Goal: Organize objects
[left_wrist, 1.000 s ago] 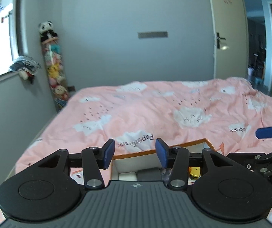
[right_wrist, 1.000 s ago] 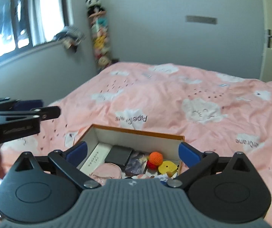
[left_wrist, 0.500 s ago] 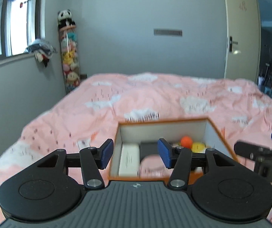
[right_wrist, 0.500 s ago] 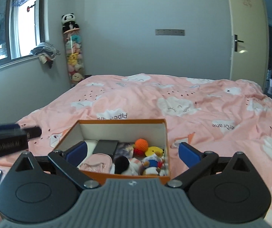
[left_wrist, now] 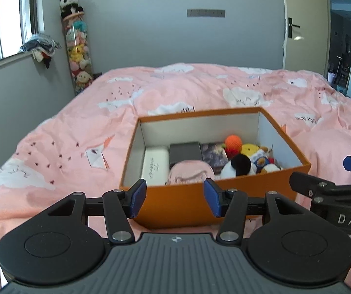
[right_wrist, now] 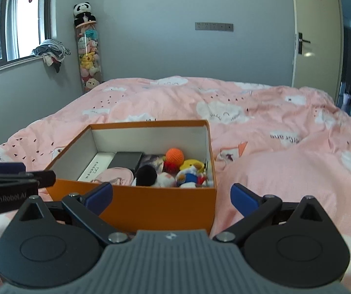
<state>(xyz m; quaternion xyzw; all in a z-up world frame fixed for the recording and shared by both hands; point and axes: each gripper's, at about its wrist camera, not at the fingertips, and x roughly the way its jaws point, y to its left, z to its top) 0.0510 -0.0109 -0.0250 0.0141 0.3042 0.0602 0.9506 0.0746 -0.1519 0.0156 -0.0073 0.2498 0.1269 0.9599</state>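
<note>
We are holding both tongs empty: the left tongs [left_wrist: 175, 197], just widened with nothing between them, stand moderately apart, the right tongs [right_wrist: 171, 197] wide. Straight ahead and slightly below, the orange box [left_wrist: 187, 205] is lying on the bed [left_wrist: 77, 134], its long axis running away from us, nearer the left.

A bed [left_wrist: 199, 90] carries everything, covered by a pink duvet [right_wrist: 261, 127] printed with white clouds and small dark marks. An open orange cardboard box [left_wrist: 190, 204] with white inner walls sits directly on the duvet near the bed's near edge.
</note>
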